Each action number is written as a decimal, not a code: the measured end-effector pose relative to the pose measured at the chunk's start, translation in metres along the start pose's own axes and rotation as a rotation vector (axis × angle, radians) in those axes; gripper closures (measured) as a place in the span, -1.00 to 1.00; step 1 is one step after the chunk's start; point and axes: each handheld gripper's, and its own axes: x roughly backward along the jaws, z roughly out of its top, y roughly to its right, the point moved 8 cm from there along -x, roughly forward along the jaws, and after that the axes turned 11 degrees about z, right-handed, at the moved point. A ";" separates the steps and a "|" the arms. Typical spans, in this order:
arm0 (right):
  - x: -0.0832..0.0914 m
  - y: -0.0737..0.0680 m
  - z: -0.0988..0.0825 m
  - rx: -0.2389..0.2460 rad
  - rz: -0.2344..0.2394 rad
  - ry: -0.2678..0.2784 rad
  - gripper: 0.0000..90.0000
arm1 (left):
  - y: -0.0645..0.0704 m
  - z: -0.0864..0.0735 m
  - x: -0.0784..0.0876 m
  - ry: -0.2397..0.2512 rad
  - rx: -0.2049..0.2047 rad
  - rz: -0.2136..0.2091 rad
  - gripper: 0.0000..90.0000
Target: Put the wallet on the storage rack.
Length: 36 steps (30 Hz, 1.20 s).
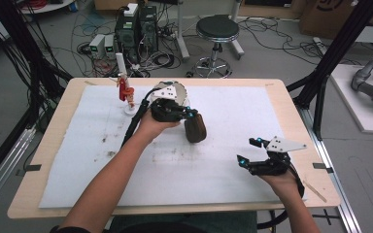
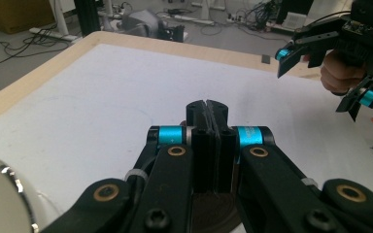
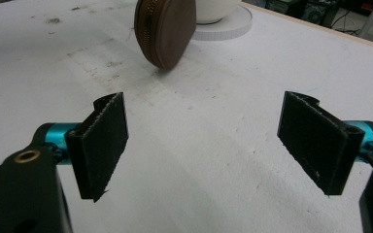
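A brown round zip pouch (image 1: 195,128) hangs from the tips of my left gripper (image 1: 192,115) over the middle of the white mat. In the left gripper view that gripper (image 2: 207,109) has its jaws pressed together, and a bit of the brown pouch (image 2: 213,211) shows under them. From the right gripper view the pouch (image 3: 165,30) dangles tilted, low over the mat. My right gripper (image 1: 247,150) rests at the right front of the mat, its jaws wide apart with nothing between them (image 3: 209,145). It also appears far off in the left gripper view (image 2: 315,87).
A white bowl (image 1: 175,90) on a round white base stands just behind my left hand. At the back left of the white mat (image 1: 77,170), a red figure (image 1: 123,90) stands on a small stand. Beyond the wooden table (image 1: 53,126) are a stool and cabling.
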 end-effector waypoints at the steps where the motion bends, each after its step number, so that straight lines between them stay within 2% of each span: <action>1: 0.000 0.000 0.000 0.002 0.001 -0.001 -0.58 | -0.001 0.002 0.002 0.009 0.009 0.005 0.98; 16: -0.001 0.001 0.000 -0.005 0.003 0.003 -0.58 | -0.014 0.028 0.021 0.060 0.010 0.035 0.98; 23: -0.002 0.001 0.000 -0.011 0.004 -0.001 -0.58 | -0.028 0.036 0.033 0.085 0.027 0.074 0.98; 27: -0.001 0.002 0.000 -0.007 0.001 0.000 -0.58 | -0.037 0.041 0.041 0.092 0.022 0.096 0.98; 30: -0.002 0.002 0.000 -0.012 0.003 -0.002 -0.58 | -0.043 0.045 0.047 0.104 0.038 0.112 0.98; 36: -0.002 0.003 -0.001 -0.009 0.003 -0.003 -0.58 | -0.057 0.048 0.058 0.106 0.045 0.150 0.98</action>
